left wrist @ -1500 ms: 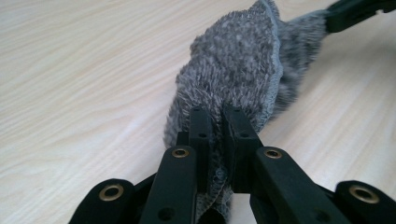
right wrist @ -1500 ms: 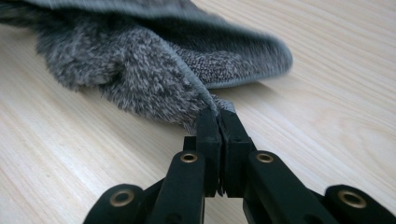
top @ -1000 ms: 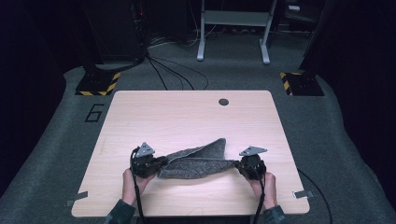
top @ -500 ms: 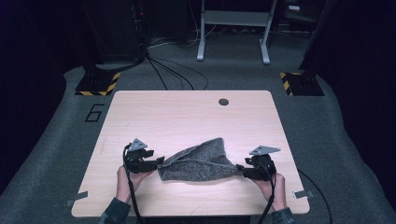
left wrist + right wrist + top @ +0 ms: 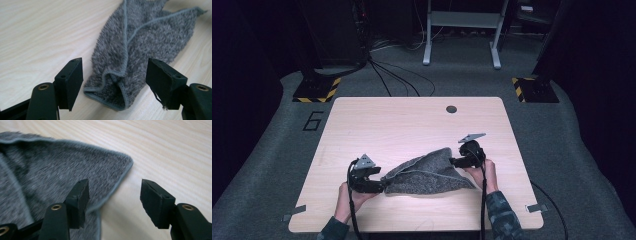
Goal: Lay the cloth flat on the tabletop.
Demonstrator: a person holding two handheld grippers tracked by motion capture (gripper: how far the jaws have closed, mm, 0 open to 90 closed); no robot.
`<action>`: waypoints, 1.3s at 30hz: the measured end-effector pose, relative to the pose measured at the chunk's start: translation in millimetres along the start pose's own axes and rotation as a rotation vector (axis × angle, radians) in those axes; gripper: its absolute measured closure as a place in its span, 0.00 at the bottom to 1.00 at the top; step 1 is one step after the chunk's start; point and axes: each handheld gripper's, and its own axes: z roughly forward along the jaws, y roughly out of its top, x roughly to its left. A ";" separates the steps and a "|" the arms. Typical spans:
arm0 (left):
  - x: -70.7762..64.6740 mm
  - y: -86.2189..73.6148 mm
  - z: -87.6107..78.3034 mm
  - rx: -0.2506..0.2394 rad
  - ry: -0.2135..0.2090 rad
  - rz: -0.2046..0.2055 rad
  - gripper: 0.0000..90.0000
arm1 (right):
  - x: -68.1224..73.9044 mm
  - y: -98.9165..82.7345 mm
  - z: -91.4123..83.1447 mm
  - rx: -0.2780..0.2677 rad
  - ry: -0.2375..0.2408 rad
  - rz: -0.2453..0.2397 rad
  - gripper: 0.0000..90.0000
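A light wooden table [image 5: 377, 125] sits on a dark grey floor [image 5: 562, 130], seen from above. A crumpled grey towel [image 5: 424, 172] lies on the near half of the table, between two hand-held grippers. A small dark round hole [image 5: 451, 109] marks the table's far edge.

The left gripper [image 5: 382, 186] rests at the towel's left end, held by the person's left hand [image 5: 349, 195]. In the left gripper view its jaws stand wide apart, one on each side of the towel's [image 5: 140, 42] bunched, folded end, not pressing it. The towel's hemmed edges curl over each other there, and the cloth stretches away across the wood [image 5: 37, 32].

The right gripper [image 5: 452, 161] sits at the towel's upper right, held by the right hand [image 5: 482, 172]. In the right gripper view its jaws are also spread apart. One jaw hovers over a rounded corner of the towel [image 5: 57, 167]; the other is over bare table [image 5: 175, 152]. Whether that jaw touches the cloth cannot be told.

Beyond the table stand two black bases with yellow-striped edges [image 5: 317, 89], loose cables [image 5: 397, 75] and a grey metal frame [image 5: 462, 30].
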 end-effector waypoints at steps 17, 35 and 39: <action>27.8 5.6 22.8 0.052 0.166 -0.019 0.43 | 8.8 13.4 43.7 0.069 -0.083 -0.035 0.39; 49.5 10.1 56.5 0.117 0.165 -0.025 0.41 | 17.7 -20.3 21.8 0.089 -0.117 -0.010 0.33; 49.1 12.3 54.2 0.075 0.124 -0.010 0.38 | 12.5 -24.1 14.3 0.030 -0.058 -0.016 0.17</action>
